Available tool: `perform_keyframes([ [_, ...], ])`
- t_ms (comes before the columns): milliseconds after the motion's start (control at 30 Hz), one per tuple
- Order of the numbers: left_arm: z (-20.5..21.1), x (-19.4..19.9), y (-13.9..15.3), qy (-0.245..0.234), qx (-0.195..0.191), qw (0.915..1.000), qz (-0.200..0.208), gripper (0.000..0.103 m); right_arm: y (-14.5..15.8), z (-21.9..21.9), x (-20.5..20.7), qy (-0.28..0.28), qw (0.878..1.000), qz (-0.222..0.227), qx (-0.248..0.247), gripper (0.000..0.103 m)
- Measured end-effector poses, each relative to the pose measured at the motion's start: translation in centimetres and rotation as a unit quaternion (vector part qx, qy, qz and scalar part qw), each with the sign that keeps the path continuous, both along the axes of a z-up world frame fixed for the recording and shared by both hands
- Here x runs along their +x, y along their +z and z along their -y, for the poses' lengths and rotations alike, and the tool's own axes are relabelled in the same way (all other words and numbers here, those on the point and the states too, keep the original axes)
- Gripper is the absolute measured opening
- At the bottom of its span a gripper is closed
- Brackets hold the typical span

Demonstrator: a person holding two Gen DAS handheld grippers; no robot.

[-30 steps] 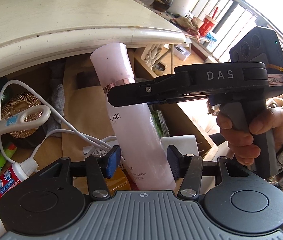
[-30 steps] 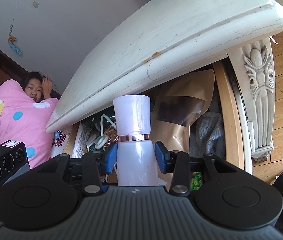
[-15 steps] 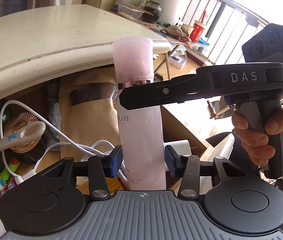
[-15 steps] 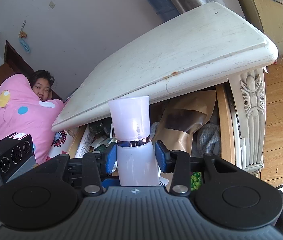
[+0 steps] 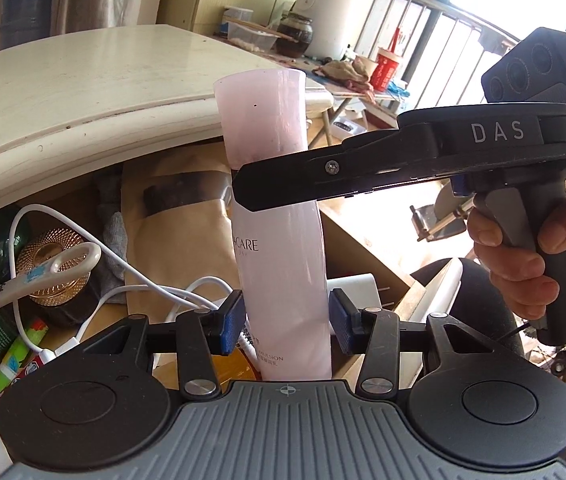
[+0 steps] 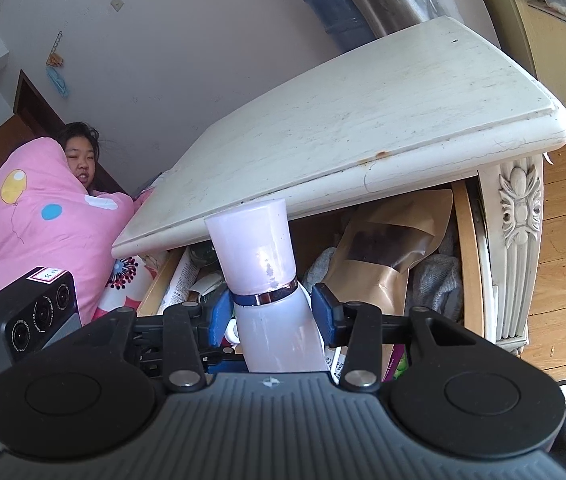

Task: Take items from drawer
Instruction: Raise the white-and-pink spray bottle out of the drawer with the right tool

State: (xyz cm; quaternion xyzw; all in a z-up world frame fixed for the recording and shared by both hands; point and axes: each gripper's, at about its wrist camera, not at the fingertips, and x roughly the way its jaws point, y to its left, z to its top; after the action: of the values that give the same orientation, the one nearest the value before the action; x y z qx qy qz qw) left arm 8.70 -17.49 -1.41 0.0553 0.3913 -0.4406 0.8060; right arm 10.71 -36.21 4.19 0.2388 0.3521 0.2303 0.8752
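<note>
Left wrist view: my left tool (image 5: 286,328) sits around the lower body of the pink bottle (image 5: 279,264); its blue pads (image 5: 230,322) are closed onto the bottle's sides.
Left tool motion: its jaws have just been closing, with the bottle between them.
Right tool, from the left: my right tool (image 5: 243,192) reaches in from the right and crosses the bottle just below its cap; my hand (image 5: 523,256) grips the handle.
Right wrist view: my right tool (image 6: 271,314) is clamped on the bottle's shoulder, right under the metallic ring, pads against both sides.
Right tool motion: its jaws have just opened a little, the bottle still between them.
Bottle: upright, cap up, raised above the open drawer (image 6: 461,256) and in front of the white tabletop (image 5: 95,84) edge.
Drawer contents: brown paper bag (image 5: 179,236), white cable (image 5: 131,280), grey cloth (image 6: 437,284), a gold-lidded jar (image 5: 53,264).
Background: a person wrapped in a pink blanket (image 6: 43,232) at the left of the right wrist view.
</note>
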Motion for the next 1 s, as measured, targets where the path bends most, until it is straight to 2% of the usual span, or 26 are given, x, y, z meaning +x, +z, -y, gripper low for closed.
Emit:
perform_keyframes([
  [267,0.2,-0.4,0.1,-0.016,-0.008,0.9998,0.006,0.045,0.9,-1.0,0.3,-0.004,0.999,0.030,-0.041,0.046],
  [333,0.3,-0.7,0.1,-0.019,-0.005,0.9997,0.012,0.045,1.0,-1.1,0.6,-0.004,0.999,0.030,-0.043,0.046],
  [400,0.3,-0.6,0.0,-0.018,-0.005,0.9998,0.010,0.045,0.9,-1.2,0.8,-0.004,0.999,0.026,-0.042,0.040],
  [567,0.1,-0.5,0.0,-0.020,-0.008,0.9997,0.008,0.045,1.0,-1.2,0.6,-0.004,0.998,0.028,-0.047,0.040],
  [800,0.1,-0.4,-0.2,-0.033,0.004,0.9994,-0.002,0.046,0.5,0.0,0.8,-0.023,0.999,0.009,-0.025,0.040],
  [1000,0.8,0.0,-1.0,-0.042,0.030,0.9985,-0.020,0.046,0.1,0.4,1.1,-0.025,1.000,0.003,-0.014,0.040],
])
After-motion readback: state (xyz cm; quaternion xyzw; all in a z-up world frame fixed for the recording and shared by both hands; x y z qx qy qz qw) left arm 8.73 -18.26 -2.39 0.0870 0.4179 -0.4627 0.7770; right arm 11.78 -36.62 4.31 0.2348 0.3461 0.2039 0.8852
